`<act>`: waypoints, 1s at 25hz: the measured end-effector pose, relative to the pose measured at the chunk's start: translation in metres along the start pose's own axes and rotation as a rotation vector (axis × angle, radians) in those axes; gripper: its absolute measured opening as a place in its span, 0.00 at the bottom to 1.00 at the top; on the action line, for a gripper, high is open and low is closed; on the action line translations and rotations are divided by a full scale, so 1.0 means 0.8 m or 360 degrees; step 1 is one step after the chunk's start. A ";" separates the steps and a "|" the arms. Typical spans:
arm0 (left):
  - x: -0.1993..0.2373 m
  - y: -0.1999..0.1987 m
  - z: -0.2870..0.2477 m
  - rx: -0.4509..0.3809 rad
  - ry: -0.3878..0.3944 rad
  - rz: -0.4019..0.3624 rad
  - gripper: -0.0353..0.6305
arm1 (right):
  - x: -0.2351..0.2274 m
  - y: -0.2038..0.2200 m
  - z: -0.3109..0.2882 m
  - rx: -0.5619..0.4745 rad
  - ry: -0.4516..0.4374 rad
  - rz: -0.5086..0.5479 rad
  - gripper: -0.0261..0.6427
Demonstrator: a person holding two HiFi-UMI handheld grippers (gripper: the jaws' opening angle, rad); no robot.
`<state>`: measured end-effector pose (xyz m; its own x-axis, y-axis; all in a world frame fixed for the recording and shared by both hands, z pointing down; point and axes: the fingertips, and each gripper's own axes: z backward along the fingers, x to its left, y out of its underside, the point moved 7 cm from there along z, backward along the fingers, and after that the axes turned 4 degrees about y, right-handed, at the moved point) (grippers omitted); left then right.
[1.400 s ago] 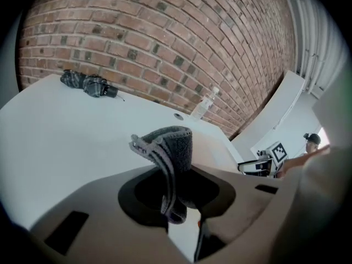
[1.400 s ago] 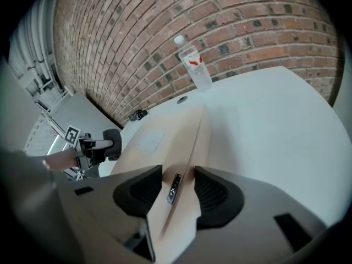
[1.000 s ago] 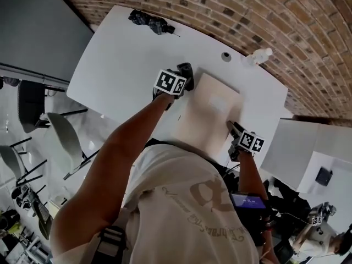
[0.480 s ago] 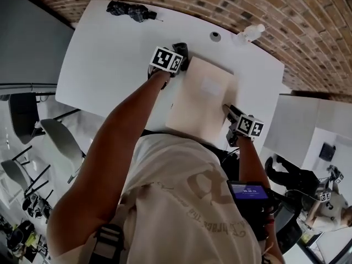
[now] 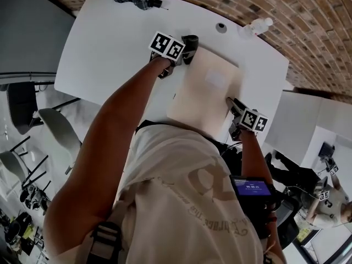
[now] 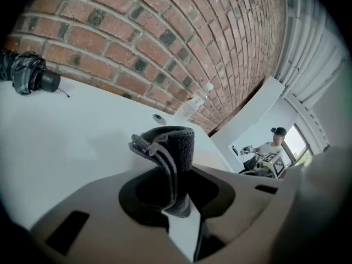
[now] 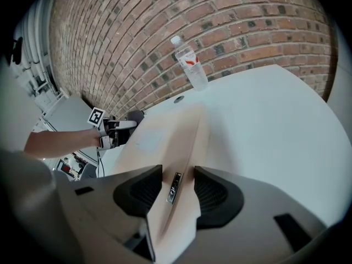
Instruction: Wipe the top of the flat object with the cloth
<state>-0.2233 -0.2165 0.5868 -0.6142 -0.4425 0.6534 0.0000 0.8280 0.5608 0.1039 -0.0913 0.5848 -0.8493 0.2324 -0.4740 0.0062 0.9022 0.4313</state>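
Fingers of the left gripper (image 6: pixel 177 176) pinch a folded, nubbly dark-grey cloth (image 6: pixel 175 153); fingers of the right gripper (image 7: pixel 176 190) clamp the thick edge of the flat beige rectangular object (image 7: pixel 162 139) on the smooth white table (image 5: pixel 110 43)

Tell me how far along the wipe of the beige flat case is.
Done: the left gripper is shut on the dark grey folded cloth, and the right gripper clamps the near edge of the beige flat case. In hand: the cloth sits at its far left corner. Left, apparently: wiping across the top.
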 end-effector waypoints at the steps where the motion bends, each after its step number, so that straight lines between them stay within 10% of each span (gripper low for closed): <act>1: -0.001 0.002 0.001 0.0021 0.0015 -0.0009 0.20 | 0.000 0.000 0.000 -0.0005 0.0002 -0.0004 0.32; 25: -0.071 0.115 0.053 0.0360 0.0062 -0.0370 0.20 | -0.001 0.002 -0.001 0.0046 0.0006 -0.0056 0.32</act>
<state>-0.2220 -0.1008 0.5794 -0.5468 -0.6379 0.5424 -0.3146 0.7568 0.5729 0.1042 -0.0907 0.5864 -0.8511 0.1990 -0.4858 -0.0087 0.9200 0.3919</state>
